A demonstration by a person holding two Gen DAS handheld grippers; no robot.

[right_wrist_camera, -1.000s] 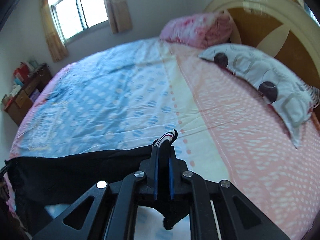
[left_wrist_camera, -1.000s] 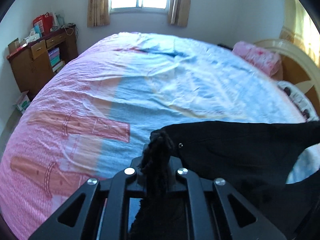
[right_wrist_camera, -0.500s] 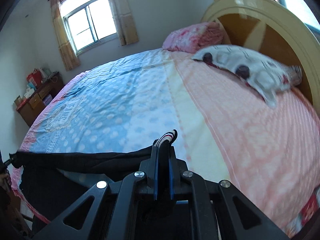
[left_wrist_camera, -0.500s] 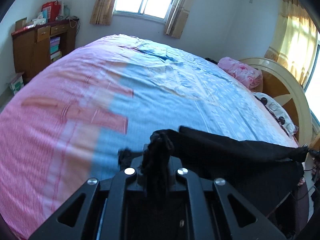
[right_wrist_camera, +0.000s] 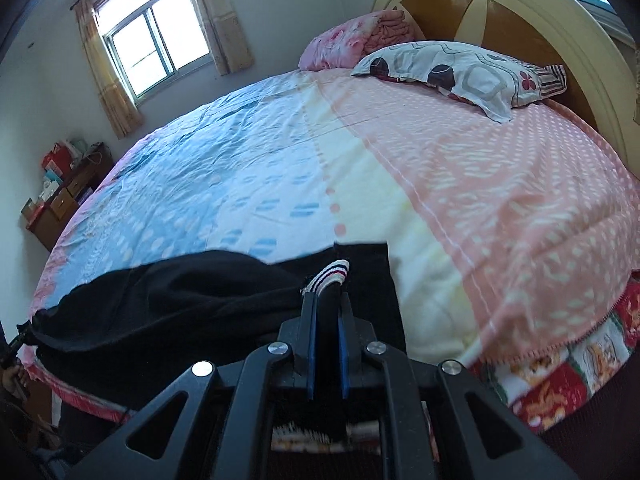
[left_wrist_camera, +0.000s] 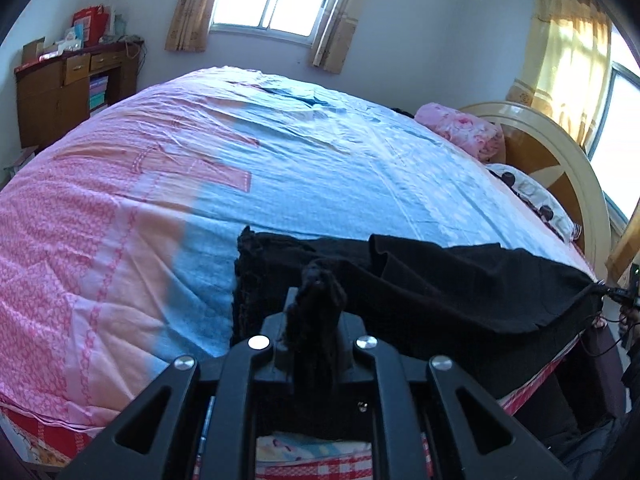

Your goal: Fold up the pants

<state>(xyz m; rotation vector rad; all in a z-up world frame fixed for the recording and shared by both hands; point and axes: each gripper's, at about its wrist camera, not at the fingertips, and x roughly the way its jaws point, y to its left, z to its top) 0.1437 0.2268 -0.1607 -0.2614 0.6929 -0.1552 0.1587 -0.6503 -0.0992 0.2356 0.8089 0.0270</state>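
While both views show the black pants [left_wrist_camera: 460, 280] stretched along the near edge of the bed [left_wrist_camera: 320, 168], each one shows a different end of them. From the left wrist camera, the left gripper [left_wrist_camera: 316, 304] pinches a bunched, fuzzy black end of the fabric between its closed fingers, and the cloth runs to the right, partly lying on the blue and pink sheet, up to a far corner at the frame's right edge. This view also shows a wooden cabinet [left_wrist_camera: 60, 96] on the left by the wall and a yellow curtain [left_wrist_camera: 568, 40].

From the right wrist camera, the right gripper [right_wrist_camera: 326, 312] is closed on the pants at a striped white band [right_wrist_camera: 330, 276], which sticks out above the fingers. The striped band is seen only here, and also a patterned pillow [right_wrist_camera: 452, 68] lying against the headboard [right_wrist_camera: 500, 4].
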